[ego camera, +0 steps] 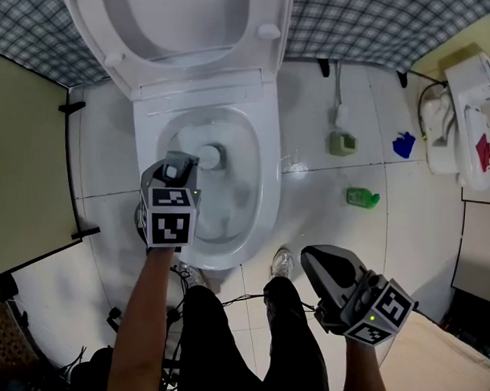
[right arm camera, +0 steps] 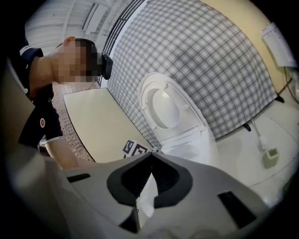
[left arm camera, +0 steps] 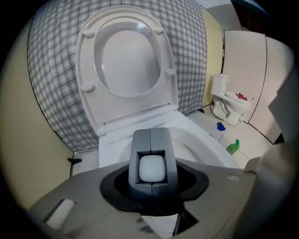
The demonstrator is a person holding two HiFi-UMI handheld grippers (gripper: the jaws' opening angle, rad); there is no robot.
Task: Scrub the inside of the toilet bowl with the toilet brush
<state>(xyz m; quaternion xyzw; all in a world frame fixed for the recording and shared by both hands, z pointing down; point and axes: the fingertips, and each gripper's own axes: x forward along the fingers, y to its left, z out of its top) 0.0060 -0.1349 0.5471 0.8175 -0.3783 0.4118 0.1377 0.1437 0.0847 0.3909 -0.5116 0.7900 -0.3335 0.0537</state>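
The white toilet [ego camera: 265, 191] stands with lid and seat [ego camera: 187, 20] raised. My left gripper [ego camera: 176, 167] hangs over the near left part of the bowl, shut on the toilet brush's white handle [left arm camera: 152, 168]. The brush head [ego camera: 210, 156] is down inside the bowl, near the back by the drain. In the left gripper view the two grey jaws [left arm camera: 151, 136] wrap the handle end, with the open bowl [left arm camera: 196, 140] beyond. My right gripper [ego camera: 312, 259] is held off to the right of the toilet over the floor, its jaws [right arm camera: 150, 154] meeting at the tip with nothing between them.
On the tiled floor right of the toilet are a grey-green brush holder [ego camera: 341, 143], a blue object [ego camera: 404, 145] and a green bottle [ego camera: 362, 198]. A small white fixture [ego camera: 464, 118] stands at far right. A checked cloth [ego camera: 379, 27] covers the wall; a beige panel [ego camera: 25, 167] stands left. Cables [ego camera: 241, 299] lie by the person's feet.
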